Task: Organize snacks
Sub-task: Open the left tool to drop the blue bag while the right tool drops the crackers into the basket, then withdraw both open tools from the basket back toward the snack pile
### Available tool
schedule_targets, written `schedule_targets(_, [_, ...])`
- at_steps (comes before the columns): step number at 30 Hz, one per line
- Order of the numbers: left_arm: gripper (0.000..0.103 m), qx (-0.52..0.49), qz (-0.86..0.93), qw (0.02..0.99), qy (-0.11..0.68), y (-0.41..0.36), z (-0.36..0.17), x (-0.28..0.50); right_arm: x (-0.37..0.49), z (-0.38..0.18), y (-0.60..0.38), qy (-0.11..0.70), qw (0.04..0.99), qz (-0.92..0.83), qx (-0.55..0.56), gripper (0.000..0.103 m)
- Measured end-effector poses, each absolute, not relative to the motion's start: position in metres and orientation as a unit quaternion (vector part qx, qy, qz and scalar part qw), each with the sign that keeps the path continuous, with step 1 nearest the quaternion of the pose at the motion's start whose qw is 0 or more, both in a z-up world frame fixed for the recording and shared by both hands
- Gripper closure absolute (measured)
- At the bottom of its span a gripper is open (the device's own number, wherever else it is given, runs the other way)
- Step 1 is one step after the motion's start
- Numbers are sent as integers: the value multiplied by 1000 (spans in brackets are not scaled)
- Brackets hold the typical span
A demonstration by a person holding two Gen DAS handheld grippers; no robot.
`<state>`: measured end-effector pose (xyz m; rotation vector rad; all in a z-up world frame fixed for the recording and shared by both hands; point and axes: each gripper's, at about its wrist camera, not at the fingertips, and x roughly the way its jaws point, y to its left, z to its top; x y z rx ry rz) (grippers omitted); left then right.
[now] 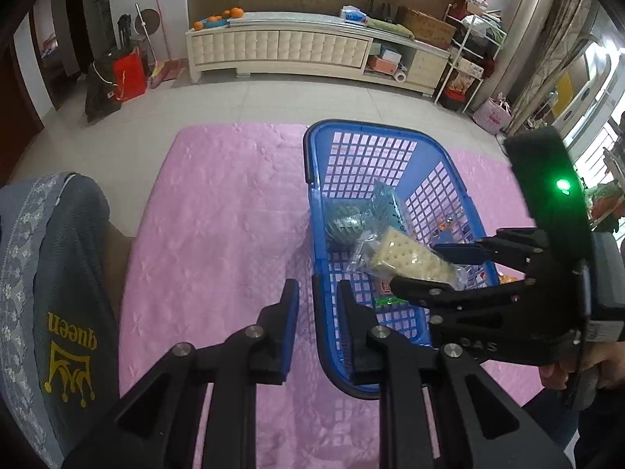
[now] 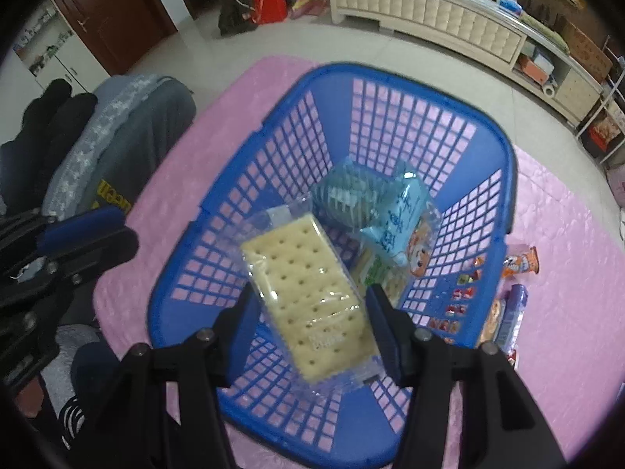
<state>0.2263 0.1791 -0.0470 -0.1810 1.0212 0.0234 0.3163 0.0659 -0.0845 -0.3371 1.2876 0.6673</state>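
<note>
A blue plastic basket (image 1: 390,127) (image 2: 390,74) stands on a pink mat (image 1: 218,215). My right gripper (image 1: 433,269) (image 2: 312,312) is shut on a clear packet of pale square crackers (image 1: 406,258) (image 2: 304,277) and holds it tilted over the inside of the basket. In the basket lie a light blue packet (image 2: 398,211), a green striped packet (image 2: 343,195) and another green packet under the crackers. My left gripper (image 1: 318,312) (image 2: 90,230) hovers at the basket's left rim, jaws a narrow gap apart with nothing gripped.
Several loose snack packets (image 2: 511,305) lie on the mat right of the basket. A grey cushion printed "queen" (image 1: 50,293) sits at the mat's left edge. A person's hand (image 1: 566,371) holds the right gripper. A cream cabinet (image 1: 281,51) stands across the tiled floor.
</note>
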Motion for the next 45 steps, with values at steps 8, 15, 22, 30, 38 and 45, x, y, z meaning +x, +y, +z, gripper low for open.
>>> schedule_targets(8, [85, -90, 11, 864, 495, 184, -58, 229, 334, -104, 72, 620, 721, 290, -109, 34])
schedule_targets(15, [82, -90, 12, 864, 495, 175, -54, 221, 321, -84, 71, 595, 737, 291, -135, 17])
schedule_targets(22, [82, -83, 12, 870, 486, 163, -38, 209, 311, -56, 43, 580, 753, 284, -126, 17])
schedule_targets(30, [78, -64, 0, 879, 473, 130, -18, 193, 302, -24, -12, 558, 776, 277, -101, 17])
schedule_targets(38, [68, -64, -34, 884, 462, 87, -2, 179, 282, 0, -67, 537, 798, 261, -79, 17])
schedule_targets(45, [52, -35, -50, 888, 455, 44, 8, 168, 264, 14, -114, 528, 813, 238, -53, 17])
